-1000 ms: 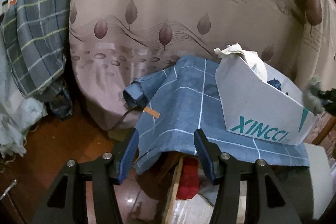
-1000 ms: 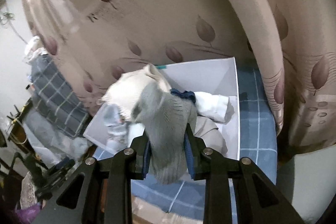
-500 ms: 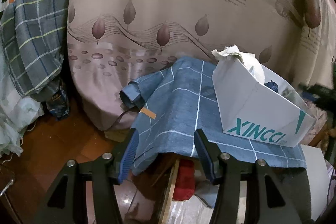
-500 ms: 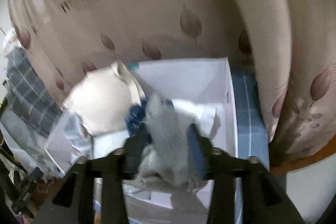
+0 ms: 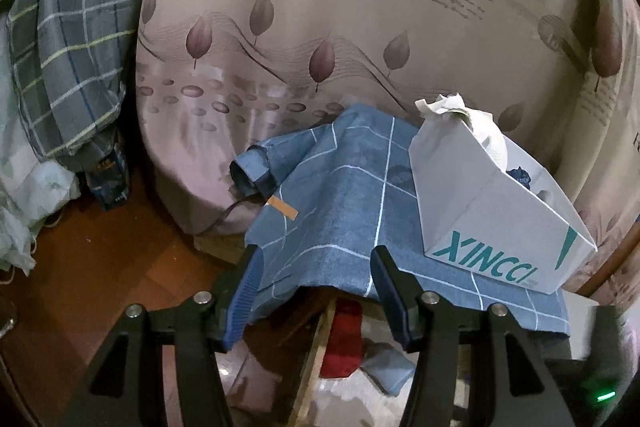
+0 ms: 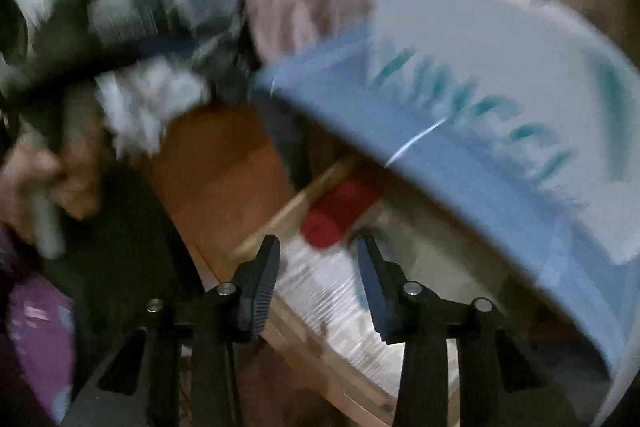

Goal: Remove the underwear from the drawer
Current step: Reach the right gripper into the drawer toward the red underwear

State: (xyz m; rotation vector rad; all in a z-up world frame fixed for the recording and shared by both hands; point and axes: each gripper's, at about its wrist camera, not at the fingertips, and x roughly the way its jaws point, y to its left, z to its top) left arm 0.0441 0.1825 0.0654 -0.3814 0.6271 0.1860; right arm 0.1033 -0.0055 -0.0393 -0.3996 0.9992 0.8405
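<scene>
A white XINCCI box (image 5: 492, 227) stands on a blue checked cloth (image 5: 352, 211); white and dark blue garments (image 5: 488, 135) lie in it. Below the cloth an open wooden drawer (image 5: 316, 343) holds a red garment (image 5: 344, 335). My left gripper (image 5: 316, 275) is open and empty in front of the cloth's edge. In the blurred right wrist view my right gripper (image 6: 316, 267) is open and empty, pointing down at the drawer (image 6: 280, 211) and the red garment (image 6: 340, 207), with the box (image 6: 500, 67) above right.
A leaf-patterned curtain (image 5: 340, 27) hangs behind the box. Plaid bedding (image 5: 68, 47) is piled at the left above a wooden floor (image 5: 100, 247). In the right wrist view the other hand and left gripper (image 6: 60, 87) show at left.
My right gripper let go of the grey garment into the box, opened, and swung down fast toward the drawer. The left gripper barely moved.
</scene>
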